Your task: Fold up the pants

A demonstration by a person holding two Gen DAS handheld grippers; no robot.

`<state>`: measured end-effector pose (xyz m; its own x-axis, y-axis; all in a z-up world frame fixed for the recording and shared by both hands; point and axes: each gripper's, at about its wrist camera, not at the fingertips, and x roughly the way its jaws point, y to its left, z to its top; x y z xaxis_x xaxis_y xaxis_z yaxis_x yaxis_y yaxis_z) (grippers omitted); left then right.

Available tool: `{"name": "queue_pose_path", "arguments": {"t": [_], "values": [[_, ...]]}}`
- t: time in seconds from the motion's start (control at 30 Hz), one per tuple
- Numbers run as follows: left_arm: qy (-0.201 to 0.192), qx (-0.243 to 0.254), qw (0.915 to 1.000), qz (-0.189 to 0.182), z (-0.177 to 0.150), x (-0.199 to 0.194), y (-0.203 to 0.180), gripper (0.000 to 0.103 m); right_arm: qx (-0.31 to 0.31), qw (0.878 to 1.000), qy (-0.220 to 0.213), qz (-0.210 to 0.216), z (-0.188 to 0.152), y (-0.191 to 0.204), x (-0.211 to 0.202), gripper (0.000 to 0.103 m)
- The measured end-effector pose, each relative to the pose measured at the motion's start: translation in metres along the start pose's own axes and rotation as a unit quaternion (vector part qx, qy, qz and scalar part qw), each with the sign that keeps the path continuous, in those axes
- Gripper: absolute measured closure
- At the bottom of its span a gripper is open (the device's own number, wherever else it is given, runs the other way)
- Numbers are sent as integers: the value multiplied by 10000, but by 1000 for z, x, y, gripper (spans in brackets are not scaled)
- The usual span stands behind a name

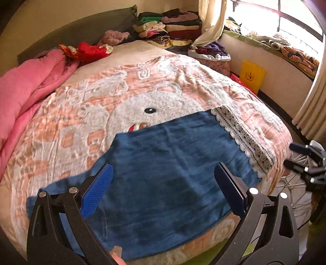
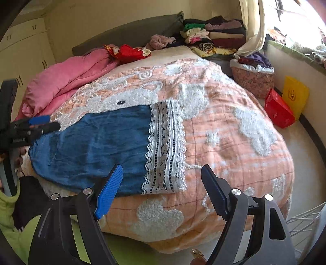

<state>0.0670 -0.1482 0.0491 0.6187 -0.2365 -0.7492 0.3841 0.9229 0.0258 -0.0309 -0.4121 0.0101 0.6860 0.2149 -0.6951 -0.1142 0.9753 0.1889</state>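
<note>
Both tongs [image 1: 163, 187] [image 2: 162, 191] gape above blue pants [image 2: 97, 150] on a peach blanket [image 2: 234, 146], beside a sunlit window [image 1: 285, 18].

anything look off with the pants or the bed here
Nothing stands out. The blue pants lie flat on the blanket, lace cuff even. Both the left gripper and right gripper are open, holding nothing.
</note>
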Motion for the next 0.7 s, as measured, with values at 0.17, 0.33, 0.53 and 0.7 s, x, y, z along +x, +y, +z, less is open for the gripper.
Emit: {"name": "queue_pose_path", "arguments": {"t": [0.17, 0.33, 0.53, 0.7], "values": [[114, 108, 9999, -17, 14, 17, -7, 10, 90, 9997, 192, 139, -8, -4, 16, 25], [134, 283, 9994, -132, 27, 34, -15, 10, 174, 9992, 271, 246, -12, -8, 26, 25], [310, 494, 9980, -234, 43, 66, -26, 10, 276, 9983, 344, 384, -15, -13, 39, 25], [374, 712, 9960, -392, 60, 94, -37, 10, 378, 9972, 406, 494, -16, -15, 49, 25]]}}
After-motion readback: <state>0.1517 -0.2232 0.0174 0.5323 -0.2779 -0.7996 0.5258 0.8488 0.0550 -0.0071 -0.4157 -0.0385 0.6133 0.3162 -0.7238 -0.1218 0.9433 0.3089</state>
